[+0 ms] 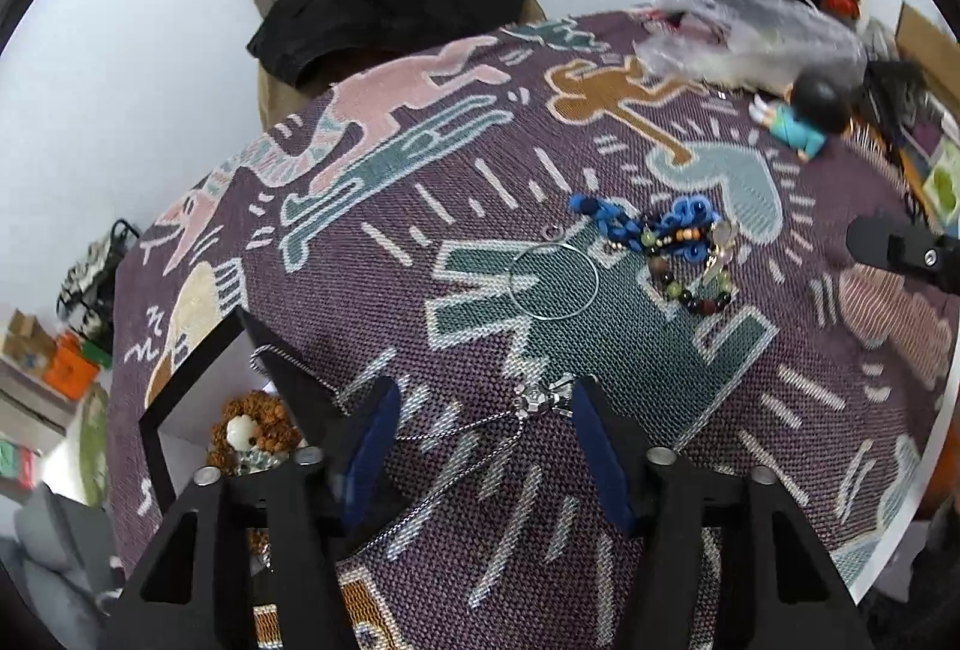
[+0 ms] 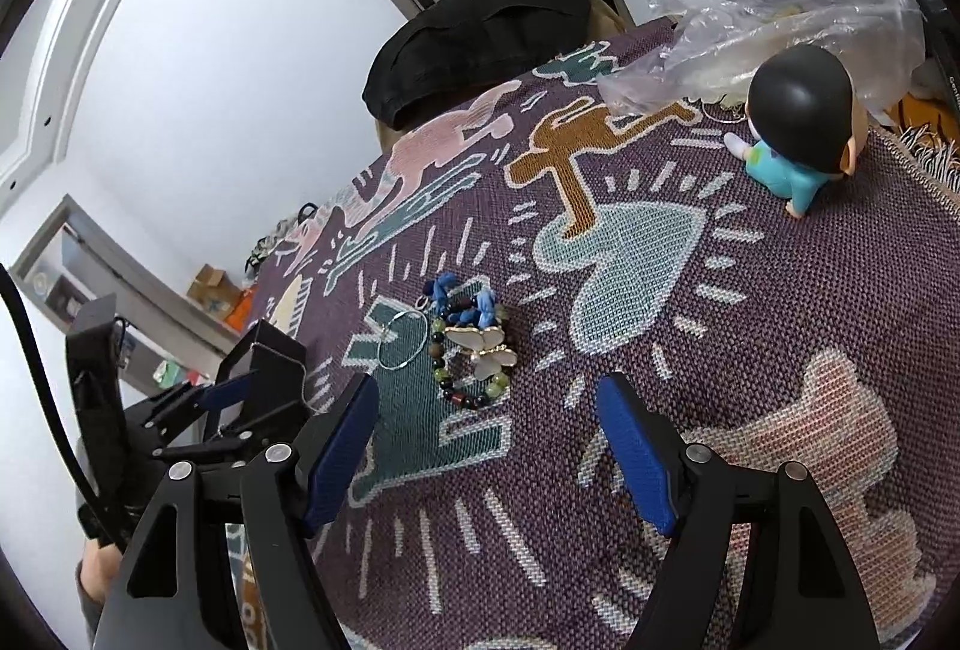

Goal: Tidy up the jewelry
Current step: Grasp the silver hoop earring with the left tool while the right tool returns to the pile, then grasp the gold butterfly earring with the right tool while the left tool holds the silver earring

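Left wrist view: the left gripper [image 1: 483, 404] hangs with fingers spread wide over a silver chain necklace [image 1: 480, 425] whose pendant [image 1: 536, 399] lies between them on the woven cloth [image 1: 690, 380], the chain trailing over the rim of the black box [image 1: 198, 362], so it looks mid-transfer and the next move calls for pinching near the pendant. Right wrist view: the right gripper [image 2: 489, 404] waits wide and empty just short of the bead bracelet [image 2: 471, 380], butterfly clip [image 2: 486, 347] and hoop [image 2: 402, 341].
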Tool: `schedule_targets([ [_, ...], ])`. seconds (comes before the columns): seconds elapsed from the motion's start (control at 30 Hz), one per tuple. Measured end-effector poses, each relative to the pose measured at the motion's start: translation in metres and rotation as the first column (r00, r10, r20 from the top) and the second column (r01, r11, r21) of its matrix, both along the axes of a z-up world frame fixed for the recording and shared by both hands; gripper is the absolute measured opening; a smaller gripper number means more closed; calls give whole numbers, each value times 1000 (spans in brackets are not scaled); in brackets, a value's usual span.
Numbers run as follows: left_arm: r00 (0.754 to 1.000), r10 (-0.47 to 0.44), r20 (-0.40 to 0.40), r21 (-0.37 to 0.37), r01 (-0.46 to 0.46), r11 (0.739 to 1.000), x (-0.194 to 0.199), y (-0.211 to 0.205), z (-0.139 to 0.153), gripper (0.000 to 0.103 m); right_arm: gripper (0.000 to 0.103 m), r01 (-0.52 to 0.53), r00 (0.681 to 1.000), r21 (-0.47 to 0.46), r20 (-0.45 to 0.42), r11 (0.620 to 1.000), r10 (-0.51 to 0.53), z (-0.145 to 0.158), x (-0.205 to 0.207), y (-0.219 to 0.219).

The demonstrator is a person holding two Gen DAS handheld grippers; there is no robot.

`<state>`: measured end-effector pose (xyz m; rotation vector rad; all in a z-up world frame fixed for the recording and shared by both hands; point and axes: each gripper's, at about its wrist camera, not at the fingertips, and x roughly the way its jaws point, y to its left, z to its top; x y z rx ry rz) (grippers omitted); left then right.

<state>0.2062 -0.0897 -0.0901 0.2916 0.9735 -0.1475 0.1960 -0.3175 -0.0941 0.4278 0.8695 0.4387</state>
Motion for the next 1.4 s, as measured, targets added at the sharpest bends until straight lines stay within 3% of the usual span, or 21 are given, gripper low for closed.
schedule_targets([
  [0.4, 989, -98, -113, 133, 113, 985, 6, -24, -37, 58, 75, 29, 1000, 23, -13, 999, -28, -7, 3, -15],
  [0.7, 990, -90, -104, 43, 95, 995, 29, -23, -37, 49, 75, 27, 999, 45, -30, 999, -26, -14, 12, -14],
  [0.93, 988, -67, -136, -99, 54, 994, 42, -10, -39, 42, 69, -16, 996, 71, -83, 997, 22, -30, 32, 9],
  [1.4, 989, -36, -141, -160, 13, 987, 33, -6, -34, 18, 69, -24, 997, -101, -77, 995, 16, -33, 53, 47],
])
